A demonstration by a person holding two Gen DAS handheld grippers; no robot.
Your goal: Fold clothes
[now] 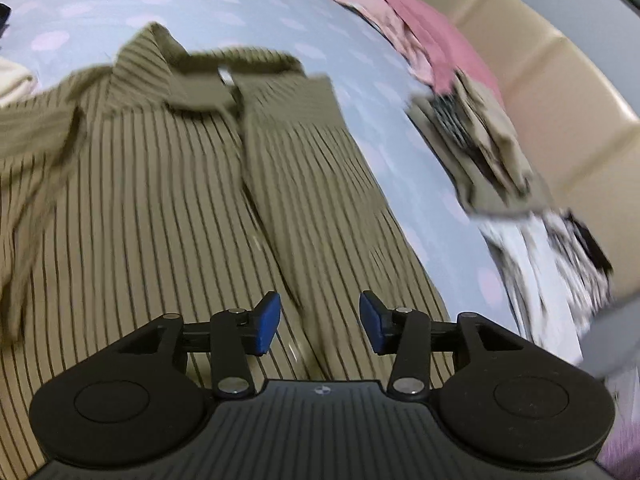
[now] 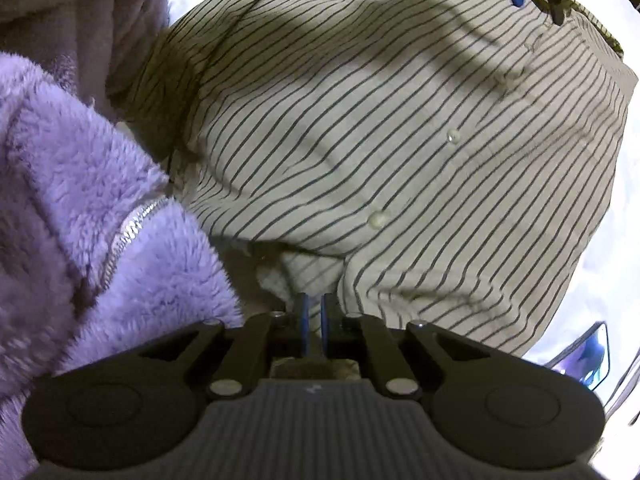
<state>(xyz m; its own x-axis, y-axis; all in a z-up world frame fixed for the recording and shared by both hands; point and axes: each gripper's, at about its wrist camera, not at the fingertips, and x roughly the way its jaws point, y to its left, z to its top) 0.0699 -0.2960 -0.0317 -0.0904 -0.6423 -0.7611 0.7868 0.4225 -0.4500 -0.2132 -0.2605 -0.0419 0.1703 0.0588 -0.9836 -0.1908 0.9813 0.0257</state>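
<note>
While the bed sheet (image 1: 248,4), pale blue with pink dots, fills the background, the striped shirt (image 1: 152,184) lies spread across it, collar at its far end and buttons down the front. Beside the shirt's edge, along the sheet's rim, sit stacked folded clothes (image 1: 476,136). A fuzzy lilac jacket (image 2: 84,208) with a zipper lies against the shirt's hem. Over the shirt's lower front hovers the left gripper (image 1: 319,322), fingers spread apart and empty. At the hem, the right gripper (image 2: 314,322) pinches the shirt's fabric between closed fingers.
</note>
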